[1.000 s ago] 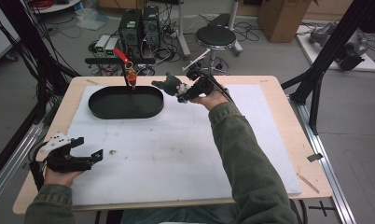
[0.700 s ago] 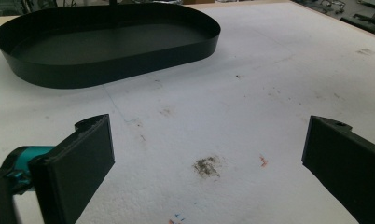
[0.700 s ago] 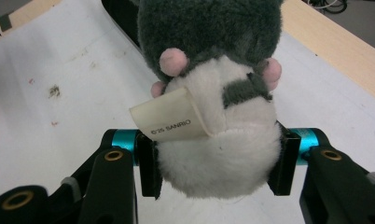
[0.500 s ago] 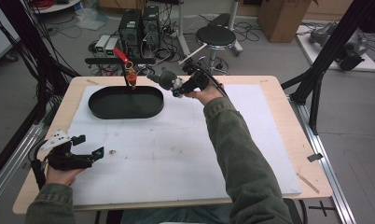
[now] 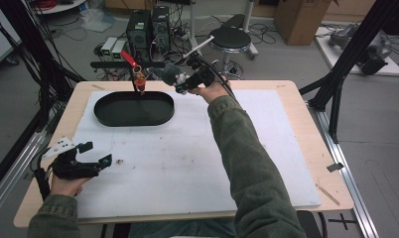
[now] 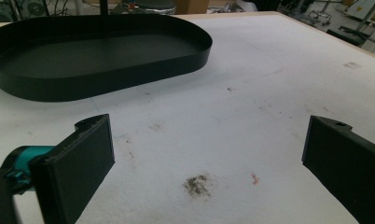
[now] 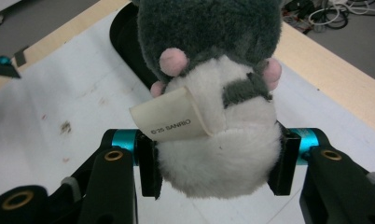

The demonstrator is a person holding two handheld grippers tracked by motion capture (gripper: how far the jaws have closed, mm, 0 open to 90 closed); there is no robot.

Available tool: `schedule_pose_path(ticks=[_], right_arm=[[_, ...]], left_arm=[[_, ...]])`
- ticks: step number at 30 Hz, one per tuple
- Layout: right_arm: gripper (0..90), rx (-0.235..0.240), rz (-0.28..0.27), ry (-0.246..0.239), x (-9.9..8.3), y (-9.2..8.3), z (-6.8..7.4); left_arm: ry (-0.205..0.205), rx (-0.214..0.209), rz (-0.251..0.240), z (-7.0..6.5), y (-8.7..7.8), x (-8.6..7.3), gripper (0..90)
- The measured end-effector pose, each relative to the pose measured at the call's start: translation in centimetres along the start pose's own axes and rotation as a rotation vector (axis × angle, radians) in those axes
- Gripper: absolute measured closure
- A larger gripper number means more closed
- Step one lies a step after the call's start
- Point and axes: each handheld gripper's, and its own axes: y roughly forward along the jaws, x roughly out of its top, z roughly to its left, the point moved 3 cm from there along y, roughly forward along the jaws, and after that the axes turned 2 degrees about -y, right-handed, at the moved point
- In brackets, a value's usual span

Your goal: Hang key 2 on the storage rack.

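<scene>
A grey and white plush toy (image 7: 213, 93) with pink paws and a cloth label is squeezed between the pads of my right gripper (image 7: 218, 163). In the high view that right gripper (image 5: 185, 82) holds the plush toy (image 5: 168, 73) in the air beside the far right end of the black oval tray (image 5: 108, 116). My left gripper (image 5: 96, 156) rests on the white mat (image 5: 187, 158) near the front left corner, its jaws wide apart with nothing between them. The left gripper view looks over the mat to the black oval tray (image 6: 59, 84), and the left gripper (image 6: 209, 163) is open.
A small stand with a red clip (image 5: 130, 59) rises at the tray's far edge. The white mat covers a wooden table (image 5: 311, 134). Black frame posts (image 5: 351, 54) flank the table, with a stool (image 5: 230, 37) and computer boxes (image 5: 148, 25) behind.
My right gripper has carried the plush toy leftward and a little up, from the mat's far middle to the tray's right end. The left gripper has stayed put.
</scene>
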Motion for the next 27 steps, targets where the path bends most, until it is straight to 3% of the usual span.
schedule_pose_path(ticks=[2, 4, 7, 9, 11, 14, 19, 22, 23, 24, 25, 27], right_arm=[[49.9, -0.005, 0.000, 0.004, 0.2, 0.1, 0.0], [49.8, -0.054, -0.012, 0.013, 0.8, 0.5, -0.1], [49.8, -0.073, -0.028, 0.049, 1.1, 0.6, -0.2], [49.8, -0.091, -0.058, 0.106, 1.3, 0.9, -0.5], [49.7, -0.097, -0.057, 0.108, 1.4, 1.1, -0.6], [49.4, -0.110, -0.031, 0.109, 1.2, 2.1, -1.1], [47.8, -0.122, 0.010, 0.167, 0.6, 3.4, -1.9], [38.8, -0.163, 0.072, 0.190, -0.2, 4.3, -2.5], [38.8, -0.163, 0.072, 0.190, -0.2, 4.3, -2.5], [32.8, -0.169, 0.080, 0.193, -0.4, 4.4, -2.7], [22.0, -0.162, 0.052, 0.183, -0.9, 4.5, -2.7], [18.7, -0.154, 0.036, 0.165, -1.0, 4.5, -2.6]], left_arm=[[0.001, -0.005, 0.008, 0.0, 0.1, 0.0, 2.5], [0.005, -0.003, 0.011, 0.0, 0.1, 0.0, 2.5], [-0.003, -0.004, 0.005, 0.1, 0.0, 0.0, 2.5], [-0.001, -0.004, 0.008, 0.1, 0.0, 0.0, 2.5], [0.004, -0.006, 0.018, 0.0, 0.0, -0.1, 2.5], [0.003, -0.011, 0.026, -0.1, 0.1, -0.2, 2.5], [-0.001, -0.012, 0.035, -0.1, 0.0, -0.3, 2.5], [-0.007, -0.012, 0.034, -0.2, 0.0, -0.3, 2.5], [-0.007, -0.012, 0.034, -0.2, 0.0, -0.3, 2.5], [-0.006, -0.012, 0.033, -0.2, 0.0, -0.3, 2.5], [-0.008, -0.013, 0.029, -0.2, 0.0, -0.3, 2.5], [-0.010, -0.014, 0.026, -0.2, 0.0, -0.3, 2.5]])
